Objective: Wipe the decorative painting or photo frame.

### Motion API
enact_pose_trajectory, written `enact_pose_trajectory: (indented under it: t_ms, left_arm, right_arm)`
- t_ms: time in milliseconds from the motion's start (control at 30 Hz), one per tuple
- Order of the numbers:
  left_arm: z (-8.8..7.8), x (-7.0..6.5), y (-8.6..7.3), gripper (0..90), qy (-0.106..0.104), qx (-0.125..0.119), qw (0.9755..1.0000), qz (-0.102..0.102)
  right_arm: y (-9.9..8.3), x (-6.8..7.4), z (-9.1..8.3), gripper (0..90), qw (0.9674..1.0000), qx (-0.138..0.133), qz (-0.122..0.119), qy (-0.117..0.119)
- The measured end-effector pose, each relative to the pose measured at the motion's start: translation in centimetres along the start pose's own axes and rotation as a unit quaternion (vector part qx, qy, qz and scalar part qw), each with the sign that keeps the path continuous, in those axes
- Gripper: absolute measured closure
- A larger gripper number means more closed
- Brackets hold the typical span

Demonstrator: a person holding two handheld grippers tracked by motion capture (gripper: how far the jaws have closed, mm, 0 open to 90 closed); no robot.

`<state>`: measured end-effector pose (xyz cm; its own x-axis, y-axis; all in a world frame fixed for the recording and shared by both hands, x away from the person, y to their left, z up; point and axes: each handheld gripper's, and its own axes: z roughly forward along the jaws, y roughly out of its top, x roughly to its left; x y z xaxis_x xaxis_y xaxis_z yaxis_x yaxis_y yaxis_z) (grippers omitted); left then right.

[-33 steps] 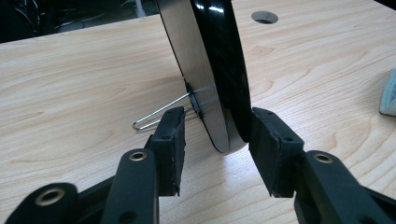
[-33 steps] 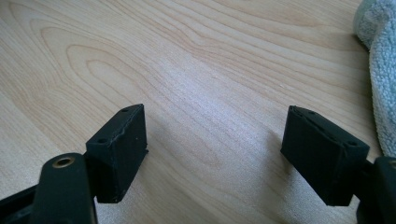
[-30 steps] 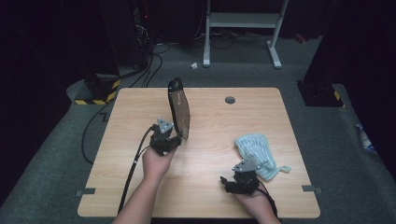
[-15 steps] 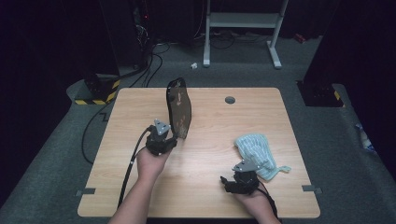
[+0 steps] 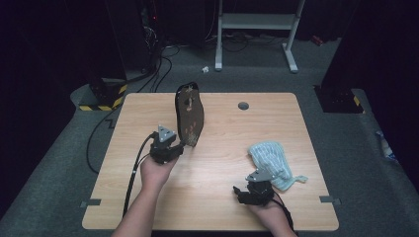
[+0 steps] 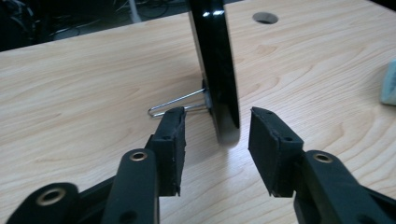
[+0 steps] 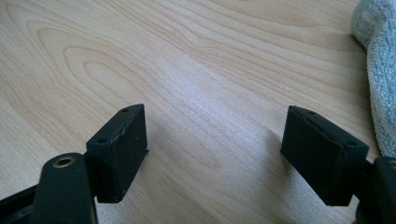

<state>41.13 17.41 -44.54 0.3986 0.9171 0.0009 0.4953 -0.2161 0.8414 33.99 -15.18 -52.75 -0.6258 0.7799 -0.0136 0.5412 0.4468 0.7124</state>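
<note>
A dark oval mirror [image 5: 189, 114] is seen standing upright on its lower edge, slightly left of the centre of the high view, on the pale wooden table [image 5: 222, 197]. In the left gripper view the glossy black rim of the mirror [image 6: 218, 70] rises from the middle to the top edge of the frame, and its wire stand [image 6: 175, 103] reaches out to the left of it along the tabletop.

The left gripper [image 5: 178, 147] is held just below and to the left of the mirror's foot in the high view. Its jaws have just been closing, with the mirror's lower edge between them; a gap is visible on each side of the rim in the left gripper view, so the pads are not yet pressed on it and the mirror is not gripped (it appears to stand on its own stand and edge).

The right gripper [image 5: 254, 190] lies low at the lower right of the high view, its jaws spread with only bare wood between them. A light blue cloth [image 5: 271, 157] lies just above and to the right of it, and its fuzzy edge [image 7: 380, 70] is seen at the right border of the right gripper view, untouched.

The work is judged to be at an early stage: the mirror has been approached and bracketed, but the grasp remains to be completed, and the cloth remains to be picked up, presumably for wiping the glass.
</note>
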Motion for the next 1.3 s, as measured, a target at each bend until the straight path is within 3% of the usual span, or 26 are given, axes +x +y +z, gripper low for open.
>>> enact_pose_trajectory:
  t_ms: [200,400,567,1033,1200,1300]
  left_arm:
    - [0.3,-0.2,0.9,54.7,-0.004,0.007,1.0,0.001]
    - [0.5,-0.2,2.0,56.2,-0.003,-0.004,1.0,-0.002]
    - [0.9,0.4,2.9,58.4,-0.006,-0.015,0.9994,-0.03]
    - [3.1,-0.2,4.7,59.2,0.034,0.007,0.9992,-0.018]
    - [3.7,-0.1,5.1,64.4,0.028,0.016,0.9993,-0.019]
    - [4.1,0.0,5.4,65.7,0.023,0.018,0.9991,-0.03]
  right_arm:
    - [0.0,0.0,0.0,22.3,1.0,0.0,-0.001,0.0]
    - [0.0,0.0,0.0,22.3,1.0,0.0,-0.001,0.0]
    - [0.0,0.0,0.0,22.3,1.0,0.0,-0.001,0.0]
    - [0.0,0.0,0.0,22.5,1.0,0.0,-0.001,0.0]
    - [0.0,0.0,0.0,22.6,1.0,0.0,0.0,0.0]
    - [0.0,0.0,0.0,22.6,1.0,0.0,0.0,0.0]
